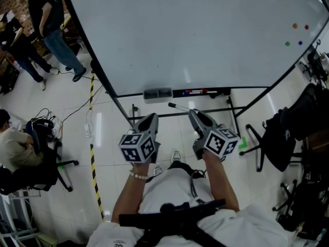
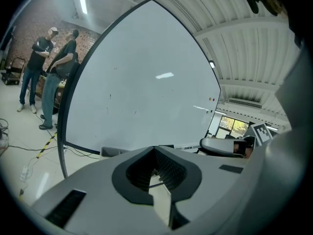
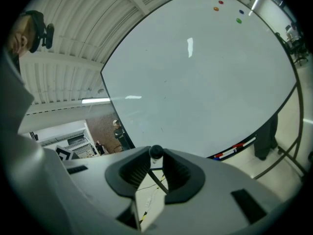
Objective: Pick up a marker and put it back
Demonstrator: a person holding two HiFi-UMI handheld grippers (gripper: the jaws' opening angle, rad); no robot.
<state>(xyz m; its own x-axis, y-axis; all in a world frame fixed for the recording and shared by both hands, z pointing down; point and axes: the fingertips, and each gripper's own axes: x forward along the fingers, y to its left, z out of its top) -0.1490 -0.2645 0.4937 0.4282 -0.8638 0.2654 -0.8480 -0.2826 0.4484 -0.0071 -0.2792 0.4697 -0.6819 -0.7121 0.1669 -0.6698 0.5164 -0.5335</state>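
**Operator:** Report the work area.

**Technician:** A whiteboard (image 1: pixel 195 35) fills the view ahead. Its tray (image 1: pixel 221 90) runs left to right along the lower edge and carries an eraser (image 1: pixel 158 93) and spare markers (image 1: pixel 198 92).

**Operator:** Gripper status?

**Technician:** The left gripper (image 1: pixel 151 118) is clenched, with nothing between its fingers (image 2: pixel 171 173). The right gripper (image 1: pixel 194 115) has its fingers (image 3: pixel 182 170) clamped on the marker (image 1: pixel 178 107).

**Operator:** Where is the marker, and how does it lie?

**Technician:** It is off the tray, held in the air just short of it. In the head view it projects past the right fingertips toward the left, and its long axis is close to parallel with the tray. In the right gripper view only its dark end (image 3: pixel 156 152) shows at the fingertips.

**Operator:** What does the return call for?

**Technician:** The right hand has the marker. The tray lies ahead and slightly right of those fingers, so the likely move is forward with the axis kept along the tray.
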